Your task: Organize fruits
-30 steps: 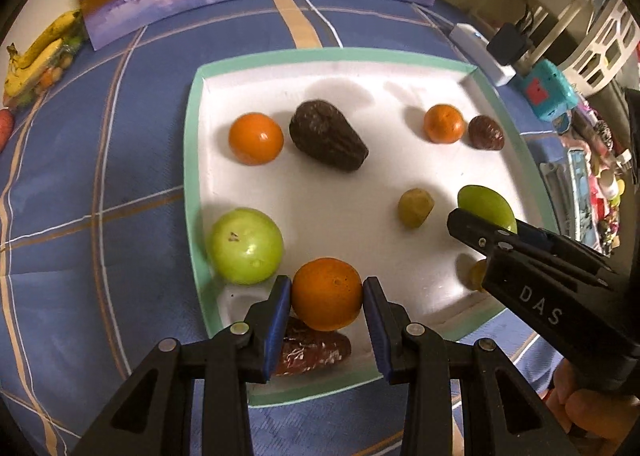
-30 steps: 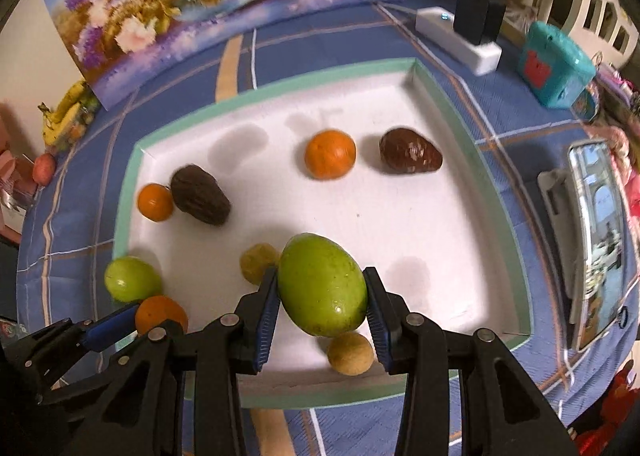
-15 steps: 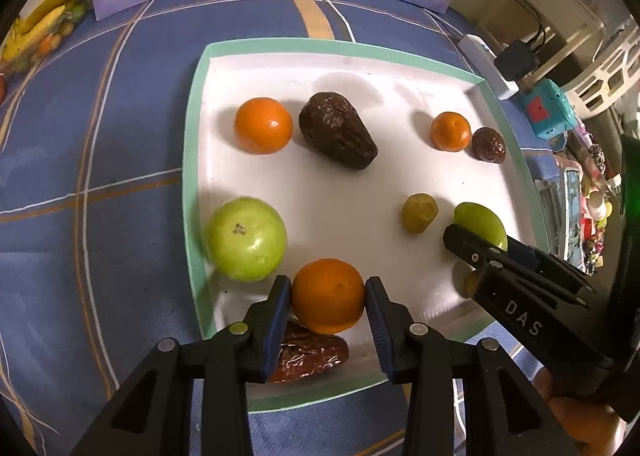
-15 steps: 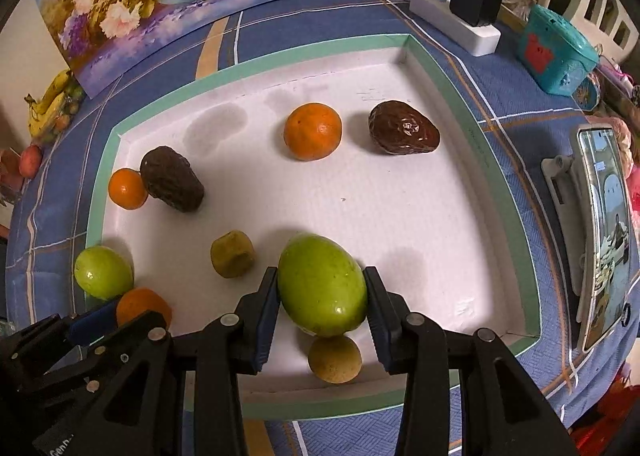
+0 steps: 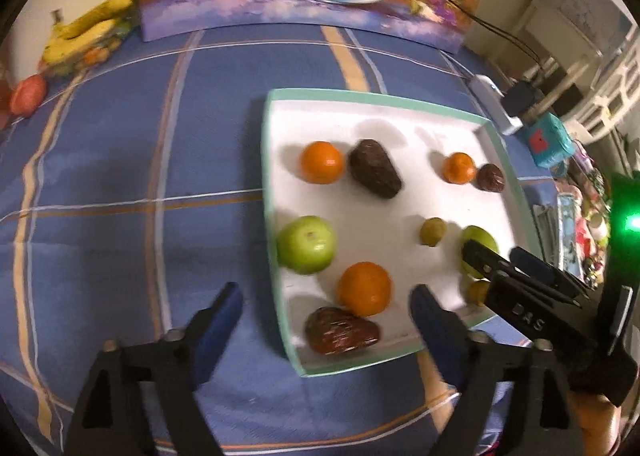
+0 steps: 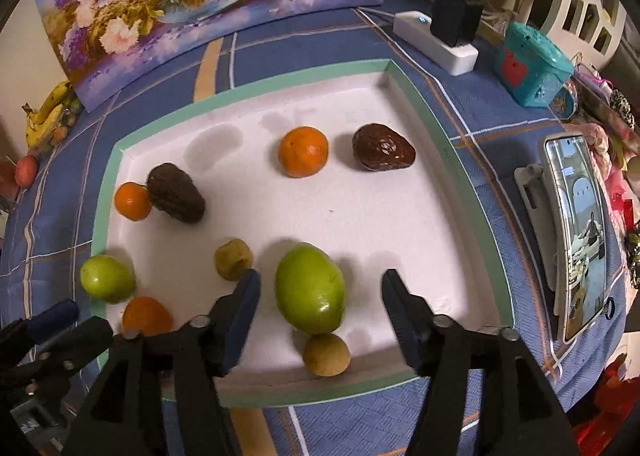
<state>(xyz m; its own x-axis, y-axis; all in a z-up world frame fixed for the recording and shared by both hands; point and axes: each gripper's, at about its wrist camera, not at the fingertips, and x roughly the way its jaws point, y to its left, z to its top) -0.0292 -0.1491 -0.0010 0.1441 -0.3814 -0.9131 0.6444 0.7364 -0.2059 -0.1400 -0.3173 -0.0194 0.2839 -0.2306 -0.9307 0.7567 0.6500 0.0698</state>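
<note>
Both grippers have just been opening, which reads as each fruit being set down on the tray (image 6: 436,123) where it belongs. The left gripper (image 5: 326,308) stands wide apart, its orange (image 5: 364,288) lying free just ahead of the gap, touching a brown fruit (image 5: 340,330). The right gripper (image 6: 320,296) is parted too, the green mango (image 6: 310,288) between its fingers but untouched.
</note>
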